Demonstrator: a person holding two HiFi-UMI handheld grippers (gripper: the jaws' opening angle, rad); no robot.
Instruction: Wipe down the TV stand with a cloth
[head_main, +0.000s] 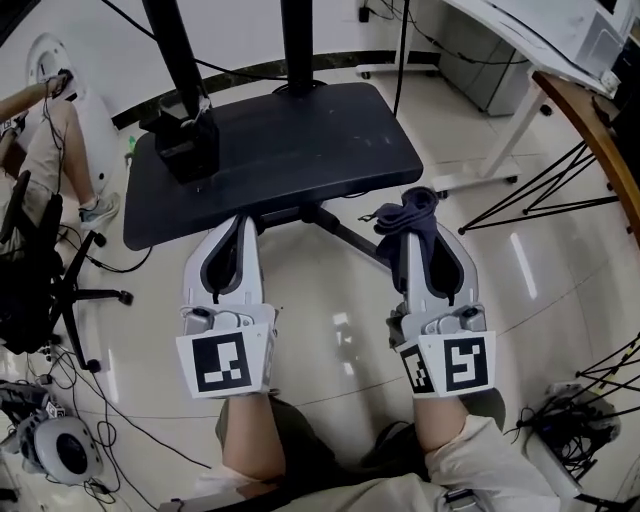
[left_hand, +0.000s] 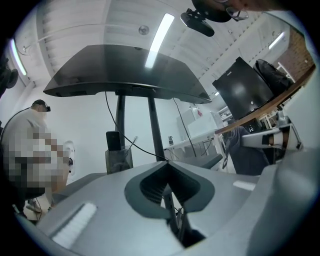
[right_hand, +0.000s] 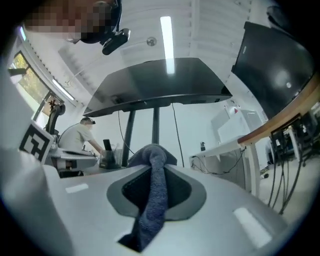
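Note:
The TV stand's black shelf (head_main: 290, 150) lies ahead of both grippers, carried on two dark poles (head_main: 297, 40). From the left gripper view I see the shelf (left_hand: 125, 70) from below. My right gripper (head_main: 415, 218) is shut on a dark blue cloth (head_main: 408, 212), just off the shelf's front right corner. The cloth (right_hand: 152, 200) runs between the jaws and bunches over the tips of the right gripper (right_hand: 154, 156). My left gripper (head_main: 243, 225) is shut with nothing in it, its tips at the shelf's front edge. The jaws of the left gripper (left_hand: 167, 169) meet.
A black box (head_main: 188, 140) with cables stands on the shelf's back left. The stand's base leg (head_main: 345, 235) runs across the floor between my grippers. A seated person (head_main: 45, 140) and an office chair (head_main: 45, 285) are at left. A white desk leg (head_main: 515, 125) and tripod legs (head_main: 545, 190) are at right.

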